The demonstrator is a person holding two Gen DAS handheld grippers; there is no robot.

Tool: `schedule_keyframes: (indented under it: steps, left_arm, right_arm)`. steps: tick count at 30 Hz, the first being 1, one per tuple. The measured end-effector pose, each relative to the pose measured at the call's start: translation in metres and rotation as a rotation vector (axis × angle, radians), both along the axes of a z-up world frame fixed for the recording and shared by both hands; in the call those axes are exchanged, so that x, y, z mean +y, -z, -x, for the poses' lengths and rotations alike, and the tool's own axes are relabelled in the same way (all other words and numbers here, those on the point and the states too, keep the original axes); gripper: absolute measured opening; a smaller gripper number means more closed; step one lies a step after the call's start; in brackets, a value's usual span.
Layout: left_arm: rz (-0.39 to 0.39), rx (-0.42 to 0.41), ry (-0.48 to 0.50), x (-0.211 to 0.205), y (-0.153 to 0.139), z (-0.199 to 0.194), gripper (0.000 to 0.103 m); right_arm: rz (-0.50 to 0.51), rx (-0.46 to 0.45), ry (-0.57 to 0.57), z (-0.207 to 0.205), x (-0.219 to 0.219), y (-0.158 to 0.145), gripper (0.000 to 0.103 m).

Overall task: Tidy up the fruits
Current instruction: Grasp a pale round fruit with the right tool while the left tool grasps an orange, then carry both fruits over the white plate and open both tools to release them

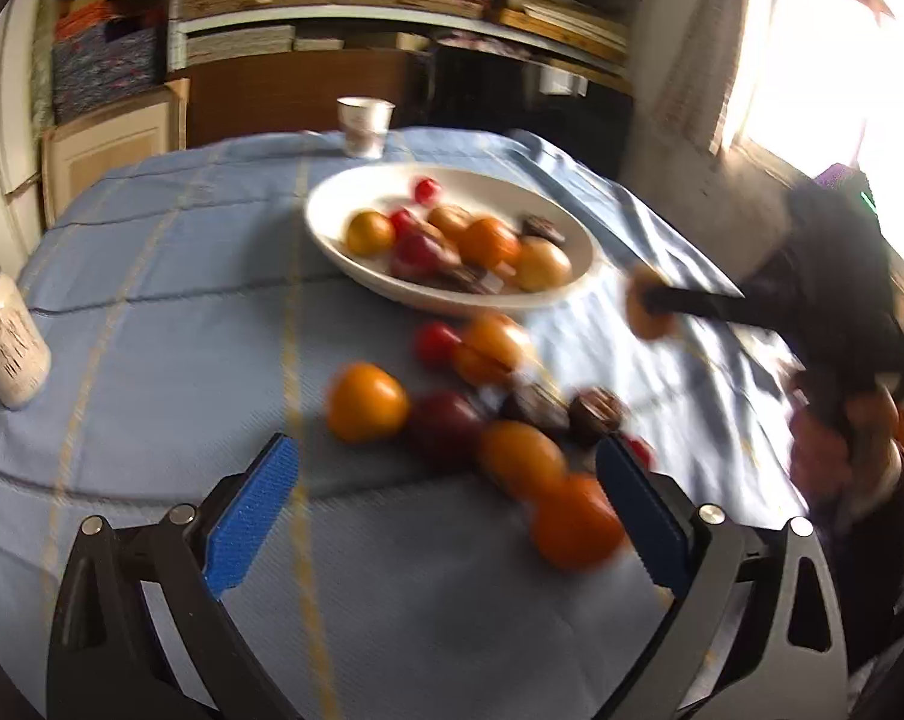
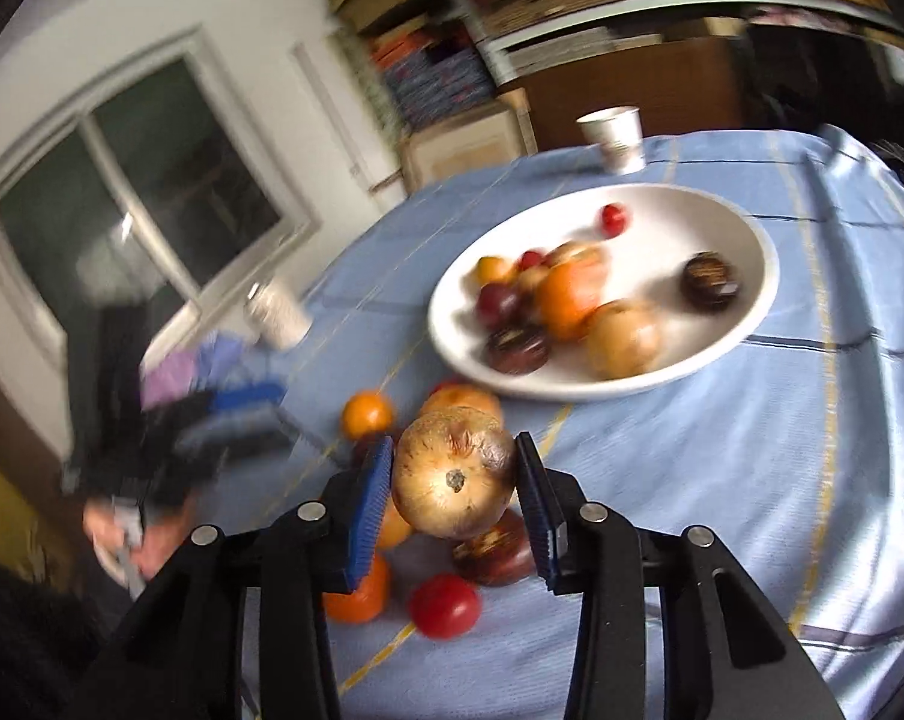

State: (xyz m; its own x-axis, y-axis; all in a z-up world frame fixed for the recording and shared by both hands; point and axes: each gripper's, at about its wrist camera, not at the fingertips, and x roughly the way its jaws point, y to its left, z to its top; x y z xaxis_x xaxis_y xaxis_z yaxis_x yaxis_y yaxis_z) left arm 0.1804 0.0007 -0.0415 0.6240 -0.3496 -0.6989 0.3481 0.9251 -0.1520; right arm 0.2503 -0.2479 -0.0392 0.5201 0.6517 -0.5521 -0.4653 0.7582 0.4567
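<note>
The blue tablecloth [image 2: 752, 480] fills both views, with the white bowl [image 2: 746, 324] at upper right, partly filled. Our right gripper [image 2: 455, 489] is clamped on a tan fruit [image 2: 452, 474], perhaps a pear, though blur hides detail; we should carry it level above the rim before letting go. Our left gripper [image 1: 446, 516] stands apart over the loose oranges [image 1: 365, 399].

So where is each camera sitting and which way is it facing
Left wrist: sits on the left gripper, jaws open, looking over loose fruit to the bowl; right gripper shows at right.
Right wrist: sits on the right gripper, jaws shut on a brownish fruit, facing the bowl; left gripper at left.
Shared: bowl, cup, can.
</note>
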Motion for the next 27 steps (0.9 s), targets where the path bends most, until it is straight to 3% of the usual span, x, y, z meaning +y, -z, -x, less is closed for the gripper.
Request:
schedule_keyframes:
  steps: [5,9,10,11,14,17,24,27]
  left_arm:
    - [-0.106,-0.015,0.054,-0.043,0.007,0.03,0.097]
    - [-0.112,0.009,0.069,-0.057,0.01,0.03,0.097]
    - [-0.116,0.031,0.063,-0.059,0.014,0.026,0.09]
    - [-0.112,0.063,0.057,-0.059,0.018,0.022,0.076]
    - [-0.072,0.13,0.024,-0.053,0.026,0.011,0.062]
    - [-0.041,0.154,0.012,-0.047,0.028,0.007,0.061]
    - [-0.062,0.151,0.03,-0.053,0.031,0.008,0.06]
    - [-0.07,0.155,0.044,-0.058,0.031,0.012,0.053]
  right_arm:
    - [-0.033,0.013,0.056,-0.004,-0.012,0.0,0.042]
    - [-0.015,-0.007,0.067,-0.002,-0.013,-0.002,0.042]
    - [-0.012,-0.01,0.068,-0.002,-0.013,-0.002,0.042]
    - [-0.014,-0.008,0.069,-0.002,-0.013,-0.001,0.042]
    - [-0.01,-0.01,0.071,-0.001,-0.013,-0.001,0.042]
    - [-0.004,-0.009,0.074,0.0,-0.013,-0.001,0.042]
    - [0.008,-0.019,0.073,0.002,-0.012,-0.002,0.042]
    - [0.013,-0.019,0.074,0.002,-0.011,-0.002,0.042]
